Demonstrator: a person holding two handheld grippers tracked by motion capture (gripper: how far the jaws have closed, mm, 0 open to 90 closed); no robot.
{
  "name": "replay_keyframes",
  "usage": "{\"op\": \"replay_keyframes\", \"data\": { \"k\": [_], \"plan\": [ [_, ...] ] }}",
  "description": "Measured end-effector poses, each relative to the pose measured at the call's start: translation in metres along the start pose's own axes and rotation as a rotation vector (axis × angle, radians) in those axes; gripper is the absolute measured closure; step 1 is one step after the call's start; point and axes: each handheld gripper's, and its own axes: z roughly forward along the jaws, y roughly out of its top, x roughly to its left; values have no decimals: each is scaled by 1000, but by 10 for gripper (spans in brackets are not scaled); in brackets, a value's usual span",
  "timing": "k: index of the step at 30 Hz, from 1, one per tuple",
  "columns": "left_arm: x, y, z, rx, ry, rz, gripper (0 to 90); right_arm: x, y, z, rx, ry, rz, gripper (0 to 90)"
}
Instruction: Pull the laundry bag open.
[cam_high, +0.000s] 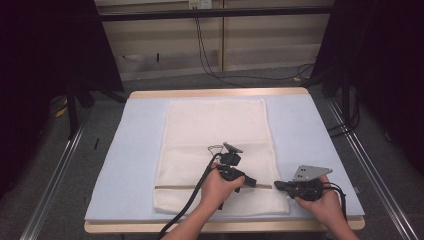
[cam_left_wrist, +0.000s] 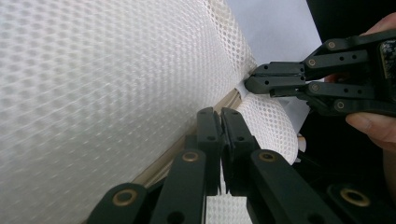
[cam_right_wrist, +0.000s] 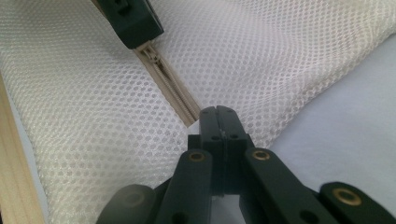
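High view: white mesh laundry bag (cam_high: 215, 150) flat on the blue-padded table (cam_high: 125, 165), light, limp, slippery, best pinched at zipper (cam_high: 200, 187) and seam; left gripper (cam_high: 251, 182) clamped at the zipper, right gripper (cam_high: 278, 185) clamped on the bag's edge.

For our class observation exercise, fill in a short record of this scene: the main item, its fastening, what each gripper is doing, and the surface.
item: white mesh laundry bag, lying flat
fastening: beige zipper running across the bag near its front end
left gripper: shut, at the zipper line
right gripper: shut on the bag's right edge by the zipper end
surface: pale blue mat on a wooden table
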Motion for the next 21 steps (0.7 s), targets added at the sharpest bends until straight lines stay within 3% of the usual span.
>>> {"op": "replay_keyframes", "data": {
  "k": [2,11,21],
  "plan": [
    [2,-1,-3,2,8,7,874,0,0,0,1,1,2,900],
    [11,-5,-12,3,-27,-17,874,0,0,0,-1,-4,8,900],
    [20,-8,-23,-4,-23,-28,874,-3,0,0,-1,12,24,900]
  ]
}}
